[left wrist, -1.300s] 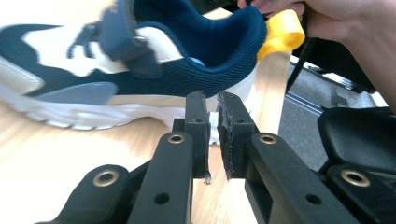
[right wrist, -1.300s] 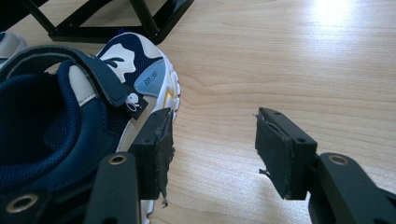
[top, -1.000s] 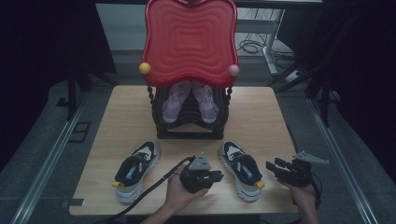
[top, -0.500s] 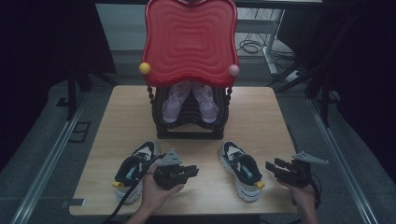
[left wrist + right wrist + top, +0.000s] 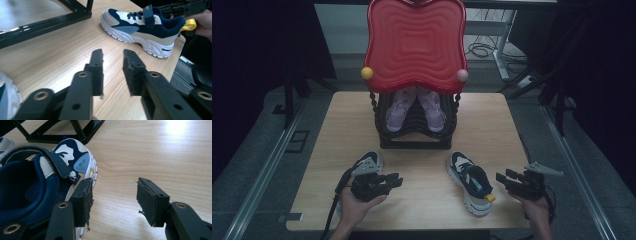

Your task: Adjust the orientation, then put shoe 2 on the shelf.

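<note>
Two navy-and-white children's sneakers are lying on a wooden surface (image 5: pixel 422 175) in front of a black shoe rack (image 5: pixel 417 127) with a red wavy top, where a pink pair (image 5: pixel 414 107) is sitting at twelve o'clock. The left hand-held gripper (image 5: pixel 396 181) is hovering just at three o'clock of the left sneaker (image 5: pixel 373 161), which it is partly covering in the high view; its jaws have just been opening and are standing moderately apart with only bare wood between them. Seen along those jaws, the right sneaker (image 5: pixel 142 27) is lying well off at one o'clock. The right hand-held gripper (image 5: pixel 504 179) is hanging just at three o'clock of that right sneaker (image 5: pixel 472 182), near its heel with the yellow pull tab; its jaws are gaping wide and gripping nothing, the inner one just beside the shoe's side.
</note>
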`<state>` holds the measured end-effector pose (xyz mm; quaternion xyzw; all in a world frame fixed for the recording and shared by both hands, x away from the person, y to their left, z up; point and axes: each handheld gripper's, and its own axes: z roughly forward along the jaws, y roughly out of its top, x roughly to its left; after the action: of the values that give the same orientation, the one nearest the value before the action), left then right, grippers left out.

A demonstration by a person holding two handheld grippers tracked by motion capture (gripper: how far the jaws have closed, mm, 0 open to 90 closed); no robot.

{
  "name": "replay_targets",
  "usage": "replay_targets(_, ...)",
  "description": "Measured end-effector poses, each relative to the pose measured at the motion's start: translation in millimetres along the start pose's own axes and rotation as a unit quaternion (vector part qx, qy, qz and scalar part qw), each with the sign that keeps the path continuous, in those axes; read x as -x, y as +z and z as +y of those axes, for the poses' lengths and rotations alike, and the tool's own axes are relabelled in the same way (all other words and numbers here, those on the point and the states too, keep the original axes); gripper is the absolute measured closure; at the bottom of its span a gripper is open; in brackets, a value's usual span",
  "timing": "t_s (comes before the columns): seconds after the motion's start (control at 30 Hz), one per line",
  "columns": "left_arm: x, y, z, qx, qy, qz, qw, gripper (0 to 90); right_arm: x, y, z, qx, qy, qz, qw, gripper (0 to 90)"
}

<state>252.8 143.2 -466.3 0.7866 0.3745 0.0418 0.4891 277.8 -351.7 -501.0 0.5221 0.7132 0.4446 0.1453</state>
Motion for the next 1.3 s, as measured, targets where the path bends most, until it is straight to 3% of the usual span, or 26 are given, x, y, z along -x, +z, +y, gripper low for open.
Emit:
replay_targets(0.27,-6.4,-10.6,-2.2,-0.001,-0.012,0.008,0.9999,57.7,0.0,-1.1,0.9,0.005,-0.001,-0.002,1.0,46.1)
replay_targets(0.63,-18.8,-46.7,-1.1,0.021,-0.02,0.038,0.9988,54.8,-4.1,-4.9,4.2,0.012,-0.008,-0.001,0.9999,46.2)
replay_targets(0.8,-32.7,-63.7,-4.7,0.029,-0.039,0.068,0.9965,55.0,-5.7,-7.3,6.2,0.015,-0.012,0.0,0.9998,46.2)
replay_targets(1.07,-59.6,-83.3,-17.2,0.021,-0.067,0.12,0.9902,55.9,-7.0,-6.9,6.6,0.015,-0.014,0.0,0.9998,46.1)
replay_targets(1.3,-78.8,-89.3,-27.1,0.005,-0.089,0.139,0.9863,55.9,-6.9,-6.5,6.4,0.015,-0.014,0.0,0.9998,46.1)
